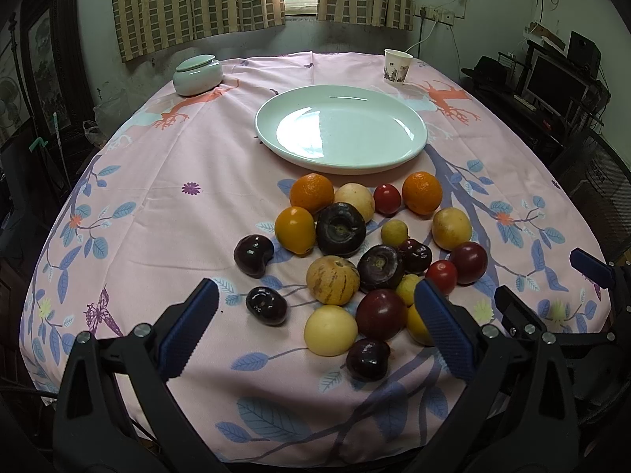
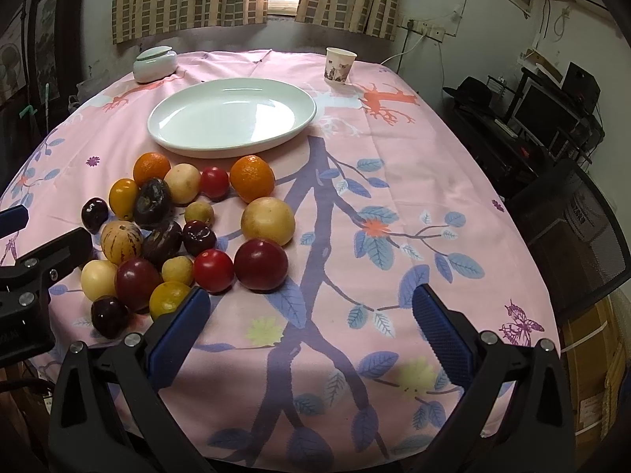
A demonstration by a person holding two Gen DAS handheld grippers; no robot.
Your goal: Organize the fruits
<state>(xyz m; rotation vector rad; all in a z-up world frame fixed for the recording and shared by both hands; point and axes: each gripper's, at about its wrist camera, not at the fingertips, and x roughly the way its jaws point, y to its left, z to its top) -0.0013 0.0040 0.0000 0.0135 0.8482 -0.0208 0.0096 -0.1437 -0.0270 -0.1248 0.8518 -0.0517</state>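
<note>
Several fruits lie in a loose heap [image 1: 355,256] on the pink cloth: oranges [image 1: 311,192], yellow and pale round fruits, red tomatoes [image 1: 387,198], dark plums and cherries, a striped melon [image 1: 332,280]. The heap is at the left of the right wrist view [image 2: 185,232]. An empty pale green plate [image 1: 341,128] [image 2: 232,116] lies behind the heap. My left gripper [image 1: 315,323] is open and empty, its fingers either side of the near fruits. My right gripper [image 2: 311,327] is open and empty over bare cloth, right of the heap.
A lidded pale green jar [image 1: 197,75] stands at the back left and a paper cup [image 1: 397,67] at the back right. A black mesh chair [image 2: 579,228] and a desk with a monitor stand right of the table. The table edge is close below both grippers.
</note>
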